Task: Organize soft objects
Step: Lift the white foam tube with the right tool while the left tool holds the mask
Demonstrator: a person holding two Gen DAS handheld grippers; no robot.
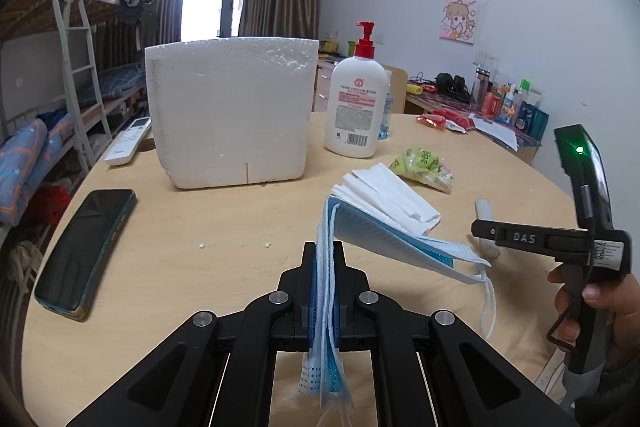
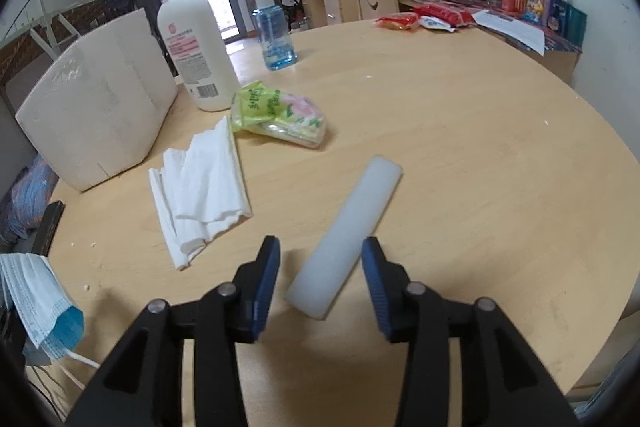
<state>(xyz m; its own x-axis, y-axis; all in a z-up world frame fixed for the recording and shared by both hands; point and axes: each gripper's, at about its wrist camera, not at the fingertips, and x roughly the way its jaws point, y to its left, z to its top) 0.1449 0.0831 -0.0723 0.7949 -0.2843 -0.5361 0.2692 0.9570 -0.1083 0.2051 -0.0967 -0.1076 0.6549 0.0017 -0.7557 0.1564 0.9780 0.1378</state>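
My left gripper is shut on a stack of blue face masks, held above the round wooden table; the masks also show at the left edge of the right wrist view. My right gripper is open, its jaws on either side of the near end of a white foam stick lying on the table. Folded white tissues lie left of the stick. A green tissue packet lies behind them. The right gripper also shows in the left wrist view.
A white foam box stands at the back left. A lotion pump bottle and a blue spray bottle stand beside it. A phone and a remote lie at the left. Red snack packets lie at the far edge.
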